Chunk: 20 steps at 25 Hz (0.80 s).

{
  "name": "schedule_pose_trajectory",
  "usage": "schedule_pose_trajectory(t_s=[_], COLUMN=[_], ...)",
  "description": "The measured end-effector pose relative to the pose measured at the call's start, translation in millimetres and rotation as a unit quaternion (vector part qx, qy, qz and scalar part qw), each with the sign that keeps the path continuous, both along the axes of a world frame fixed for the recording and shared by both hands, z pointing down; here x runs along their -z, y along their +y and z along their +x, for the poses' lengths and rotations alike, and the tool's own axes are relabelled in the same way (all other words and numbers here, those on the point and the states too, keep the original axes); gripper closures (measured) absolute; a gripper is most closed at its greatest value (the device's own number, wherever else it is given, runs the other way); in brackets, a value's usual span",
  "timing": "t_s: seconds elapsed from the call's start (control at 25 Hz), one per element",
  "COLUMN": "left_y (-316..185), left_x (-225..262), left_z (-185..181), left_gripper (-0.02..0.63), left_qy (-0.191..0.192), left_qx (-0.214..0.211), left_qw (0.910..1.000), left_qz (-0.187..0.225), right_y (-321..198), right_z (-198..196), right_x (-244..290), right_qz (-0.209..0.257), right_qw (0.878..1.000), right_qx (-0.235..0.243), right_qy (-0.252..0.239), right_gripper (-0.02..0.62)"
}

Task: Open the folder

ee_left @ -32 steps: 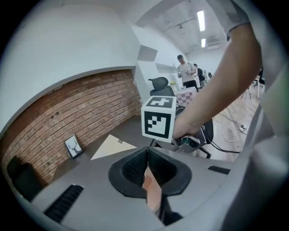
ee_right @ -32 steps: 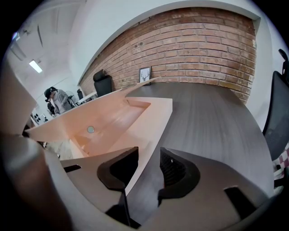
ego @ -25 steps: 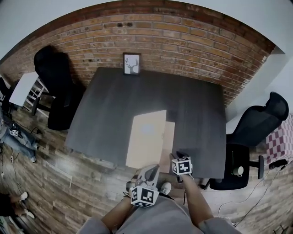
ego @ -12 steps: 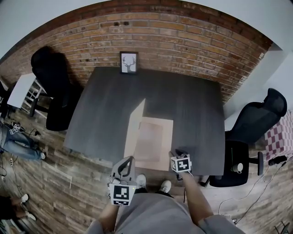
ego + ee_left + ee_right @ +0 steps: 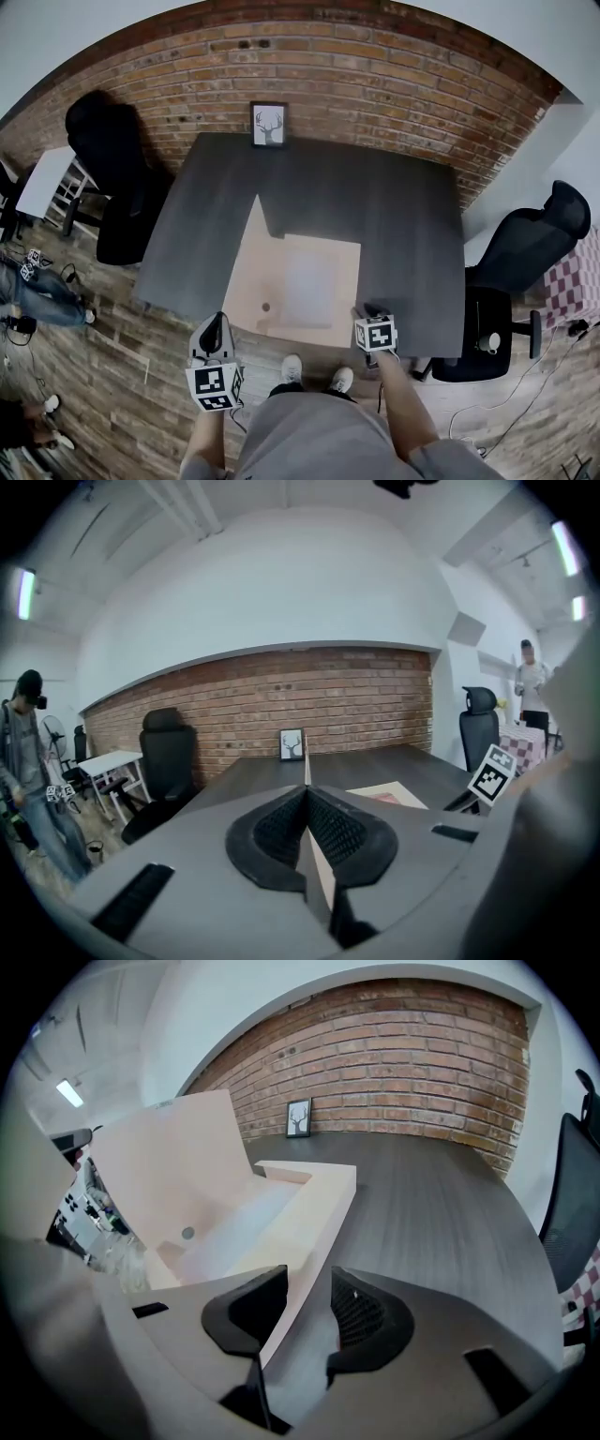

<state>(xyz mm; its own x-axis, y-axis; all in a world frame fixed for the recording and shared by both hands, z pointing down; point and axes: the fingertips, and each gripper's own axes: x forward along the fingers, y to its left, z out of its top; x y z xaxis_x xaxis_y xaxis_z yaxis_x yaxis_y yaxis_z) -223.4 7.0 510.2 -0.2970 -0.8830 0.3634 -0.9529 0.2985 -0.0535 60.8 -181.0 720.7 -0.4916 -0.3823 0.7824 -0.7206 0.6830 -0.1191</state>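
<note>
On the near half of the dark tabletop [image 5: 375, 206] the pale folder [image 5: 309, 286] lies with its inside showing, its back panel flat on the wood and reaching to the near edge. Its cover [image 5: 246, 267] is swung out to the left and stands tilted above the tabletop, with a small round stud [image 5: 266, 307] near its lower corner. The left hand-held gripper [image 5: 217, 323] is off the near-left edge of the tabletop, and its own view shows the jaws pressed together on the thin edge of the cover [image 5: 307, 769], which runs straight up from between the pads [image 5: 281, 829]. The right hand-held gripper [image 5: 367, 312] sits at the folder's near-right corner; in its view the jaws are closed on the thick right edge of the folder [image 5: 281, 1208], one pad on each side of it, while the raised cover [image 5: 173, 1162] leans away to the left. At the far edge of the tabletop a framed picture [image 5: 270, 125] of a deer stands upright before the brick wall [image 5: 375, 84]. A black office chair [image 5: 112, 178] stands to the left of the tabletop.
</note>
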Motion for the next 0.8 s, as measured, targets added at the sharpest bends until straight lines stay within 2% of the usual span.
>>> schedule_pose_trajectory(t_s=[0.28, 0.8], left_y=[23.2, 54.4], left_x=[-24.3, -95.1], left_z=[-67.3, -143.7], left_gripper=[0.604, 0.603], left_qy=[0.024, 0.032], left_qx=[0.084, 0.159], left_qw=[0.9958, 0.9806], left_qz=[-0.027, -0.11], right_y=[0.5, 2.1], right_z=[0.6, 1.4], right_x=[0.1, 0.5], right_qz=[-0.002, -0.001], right_qw=[1.0, 1.0], right_qx=[-0.012, -0.018], right_qy=[0.003, 0.009], right_gripper=[0.469, 0.469])
